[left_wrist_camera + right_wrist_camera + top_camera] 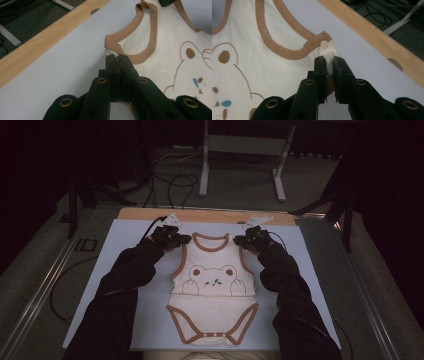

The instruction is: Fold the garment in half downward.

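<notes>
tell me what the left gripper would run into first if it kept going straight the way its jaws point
The left gripper, shut on a shoulder of the bodysuit, points along that fabric. Going on, it would meet the brown neckline trim first, though depth is hard to judge.

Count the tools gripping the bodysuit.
2. Left tool is shut on the bodysuit's left shoulder; right tool is shut on its right shoulder, both at the table's far end.
</notes>
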Motion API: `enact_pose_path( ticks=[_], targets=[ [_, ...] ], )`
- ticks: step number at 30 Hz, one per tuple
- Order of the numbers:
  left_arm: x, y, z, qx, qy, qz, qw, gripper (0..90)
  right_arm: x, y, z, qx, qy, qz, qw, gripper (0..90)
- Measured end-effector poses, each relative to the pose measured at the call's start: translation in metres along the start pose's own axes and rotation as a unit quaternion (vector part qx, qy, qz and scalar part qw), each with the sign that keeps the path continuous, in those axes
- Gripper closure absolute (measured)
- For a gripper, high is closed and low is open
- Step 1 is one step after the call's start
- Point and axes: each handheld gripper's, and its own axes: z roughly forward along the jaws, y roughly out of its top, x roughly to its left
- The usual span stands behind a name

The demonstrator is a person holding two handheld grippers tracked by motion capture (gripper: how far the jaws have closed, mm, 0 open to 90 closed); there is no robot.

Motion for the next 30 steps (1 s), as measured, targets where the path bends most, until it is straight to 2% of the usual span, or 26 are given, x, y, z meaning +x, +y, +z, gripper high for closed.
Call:
enact_pose_path(
  ticks=[15,20,22,23,30],
  targets=[
    [0.001,0.020,-0.027,-0.041,0.017,0.010,0.9990,88.7,-0.004,0.029,-0.026,-0.049,-0.019,-0.007,0.9986,82.3],
    [-0.001,0.020,-0.031,-0.049,0.026,0.016,0.9983,88.7,0.000,0.030,-0.030,-0.060,-0.023,-0.011,0.9979,82.3],
    [-0.001,0.020,-0.032,-0.052,0.023,0.012,0.9983,88.7,0.001,0.030,-0.032,-0.063,-0.027,-0.016,0.9975,82.3],
    [-0.002,0.020,-0.034,-0.056,0.029,0.018,0.9979,88.7,0.002,0.029,-0.033,-0.066,-0.026,-0.012,0.9974,82.3],
    [-0.003,0.026,-0.037,-0.063,0.026,0.024,0.9974,88.6,0.002,0.035,-0.043,-0.079,-0.028,-0.017,0.9964,82.3]
  ],
)
